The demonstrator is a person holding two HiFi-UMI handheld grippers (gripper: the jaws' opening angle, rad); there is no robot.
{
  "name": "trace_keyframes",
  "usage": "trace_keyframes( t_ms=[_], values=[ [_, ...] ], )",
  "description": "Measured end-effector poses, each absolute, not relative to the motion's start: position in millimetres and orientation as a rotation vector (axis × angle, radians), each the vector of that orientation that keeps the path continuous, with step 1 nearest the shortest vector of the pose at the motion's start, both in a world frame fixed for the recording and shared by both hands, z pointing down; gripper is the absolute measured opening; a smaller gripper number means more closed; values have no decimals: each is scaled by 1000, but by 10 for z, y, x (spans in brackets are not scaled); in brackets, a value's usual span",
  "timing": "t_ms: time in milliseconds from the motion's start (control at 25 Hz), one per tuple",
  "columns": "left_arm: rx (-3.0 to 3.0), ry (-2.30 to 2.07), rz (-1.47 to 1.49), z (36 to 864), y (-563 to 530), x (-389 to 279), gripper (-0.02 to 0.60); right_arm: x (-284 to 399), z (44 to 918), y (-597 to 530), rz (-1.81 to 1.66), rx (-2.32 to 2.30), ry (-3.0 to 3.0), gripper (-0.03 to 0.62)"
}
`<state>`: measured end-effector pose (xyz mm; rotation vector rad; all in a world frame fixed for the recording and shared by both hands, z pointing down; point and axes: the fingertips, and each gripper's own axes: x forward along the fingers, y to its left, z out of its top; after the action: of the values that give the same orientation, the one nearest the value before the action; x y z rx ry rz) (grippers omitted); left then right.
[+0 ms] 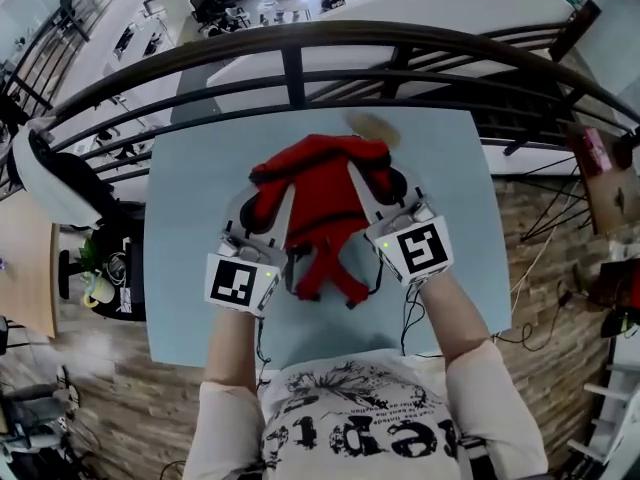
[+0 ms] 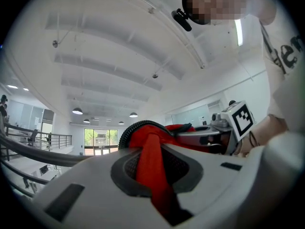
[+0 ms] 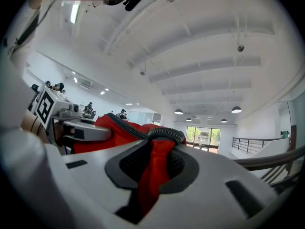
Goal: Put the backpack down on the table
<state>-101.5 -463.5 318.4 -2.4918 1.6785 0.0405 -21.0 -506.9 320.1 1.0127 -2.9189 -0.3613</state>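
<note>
While left tongs (image 2: 151, 162) pinch backpack (image 1: 325, 183), right tongs (image 3: 151, 170) do.

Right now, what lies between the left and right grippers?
The red backpack fills that gap in the head view; the left gripper and right gripper are each shut on its red fabric.

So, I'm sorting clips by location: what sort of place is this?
Probably an open-plan office, on an upper level: a pale table stands by a dark railing, with desks and chairs on the floor below.
</note>
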Motion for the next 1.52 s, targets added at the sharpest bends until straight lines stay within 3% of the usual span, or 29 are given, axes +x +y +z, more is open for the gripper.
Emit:
trace_keyframes(
  t_ms=[480,1520],
  values=[
    [-2592,1763,63,3815,-5124,-1232,37,-368,3825,-5532,-187,1039,-2880,51],
    [-2766,1883,44,5079,-3920,-915,59,64,5002,-4289,73,965,-2862,118]
  ],
)
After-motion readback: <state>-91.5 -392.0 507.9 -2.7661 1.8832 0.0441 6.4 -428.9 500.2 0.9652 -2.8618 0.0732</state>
